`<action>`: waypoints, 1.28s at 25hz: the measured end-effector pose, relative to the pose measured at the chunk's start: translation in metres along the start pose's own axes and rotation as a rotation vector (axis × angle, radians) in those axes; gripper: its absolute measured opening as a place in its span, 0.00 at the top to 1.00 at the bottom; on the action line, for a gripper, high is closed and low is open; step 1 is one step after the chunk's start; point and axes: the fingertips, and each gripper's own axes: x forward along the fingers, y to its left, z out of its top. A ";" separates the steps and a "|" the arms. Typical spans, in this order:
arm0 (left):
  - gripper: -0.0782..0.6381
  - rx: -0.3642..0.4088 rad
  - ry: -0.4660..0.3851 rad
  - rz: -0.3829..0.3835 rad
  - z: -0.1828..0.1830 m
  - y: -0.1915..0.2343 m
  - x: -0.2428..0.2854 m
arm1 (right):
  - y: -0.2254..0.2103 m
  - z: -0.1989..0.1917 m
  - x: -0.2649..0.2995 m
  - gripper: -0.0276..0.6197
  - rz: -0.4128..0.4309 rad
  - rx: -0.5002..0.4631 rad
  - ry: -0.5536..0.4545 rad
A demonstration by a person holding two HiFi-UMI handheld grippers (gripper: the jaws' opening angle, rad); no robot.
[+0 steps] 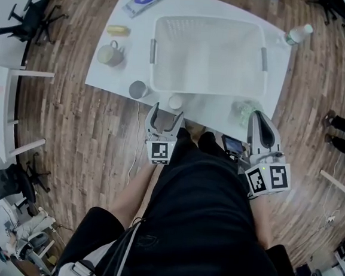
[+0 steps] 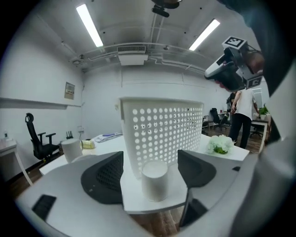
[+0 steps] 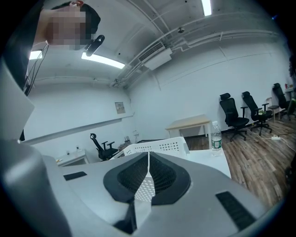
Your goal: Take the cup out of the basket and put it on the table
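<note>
Cup [image 1: 175,101] stands upright on the table [image 1: 114,78] at its near edge, outside the basket [image 1: 214,22] and just beside its near wall; long axis vertical. Left gripper [image 1: 167,113]: jaws spread wide, pads clear of the cup, which lies at 12 o'clock just ahead of the tips. Placement looks done, so the coming move is probably a straight pull-back toward 6 o'clock without clipping it. Right gripper [image 1: 261,121], at 3 o'clock of the left and farther from the cup: jaws pressed together, empty.
</note>
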 end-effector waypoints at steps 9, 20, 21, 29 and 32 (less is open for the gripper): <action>0.63 0.056 -0.193 0.008 0.147 0.017 -0.030 | 0.004 0.007 0.003 0.92 0.072 -0.023 -0.007; 0.88 -0.068 -0.193 -0.389 0.240 -0.094 -0.018 | 0.024 0.006 -0.013 0.92 0.225 -0.156 0.016; 0.88 -0.092 -0.197 -0.407 0.244 -0.102 -0.019 | 0.023 0.005 -0.015 0.92 0.238 -0.151 0.018; 0.88 -0.243 -0.185 -0.347 0.231 -0.126 -0.057 | 0.026 -0.005 -0.035 0.92 0.294 -0.154 0.029; 0.88 -0.185 -0.196 -0.374 0.228 -0.134 -0.080 | 0.037 -0.011 -0.048 0.92 0.286 -0.157 0.017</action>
